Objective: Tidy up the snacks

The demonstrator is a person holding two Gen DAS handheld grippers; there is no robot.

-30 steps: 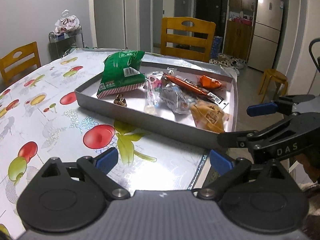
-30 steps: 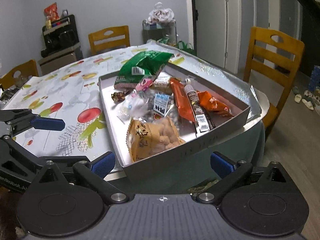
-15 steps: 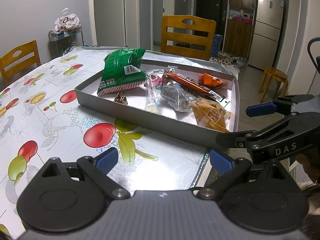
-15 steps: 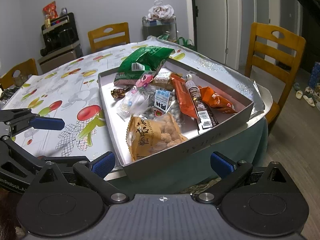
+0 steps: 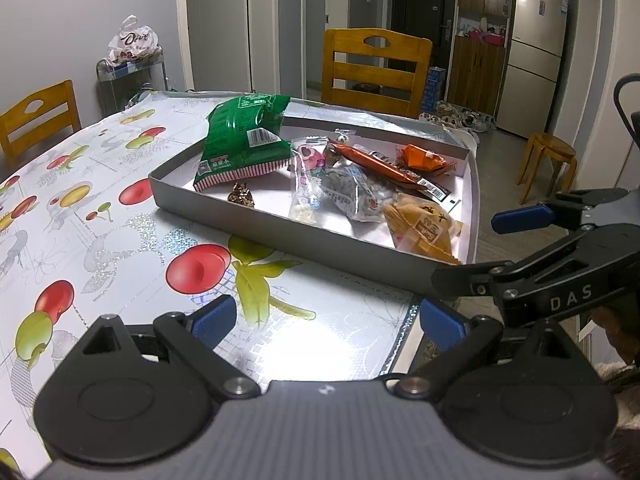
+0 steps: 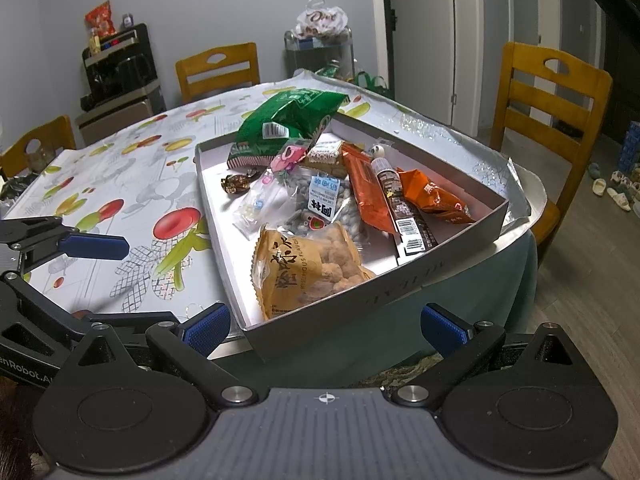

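Both tools stand wide open and empty — the left gripper (image 5: 326, 322) over the fruit-print tablecloth (image 5: 100, 240), the right gripper (image 6: 325, 326) at the near corner of the shallow grey cardboard tray (image 6: 400, 292). That corner seems to overhang the table edge, so a clumsy nudge could tip it. Farther in, the yellow crinkly snack bag (image 6: 308, 268) overlaps the clear packets, and the leaning green foil bag (image 6: 288, 124) might slide — dragging neighbours.

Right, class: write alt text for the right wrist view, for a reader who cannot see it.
A shallow grey cardboard tray of mixed snacks sits on a fruit-patterned tablecloth, with a yellow bag of puffed snacks nearest and a green foil bag at the back. The open right claw frames the foreground.
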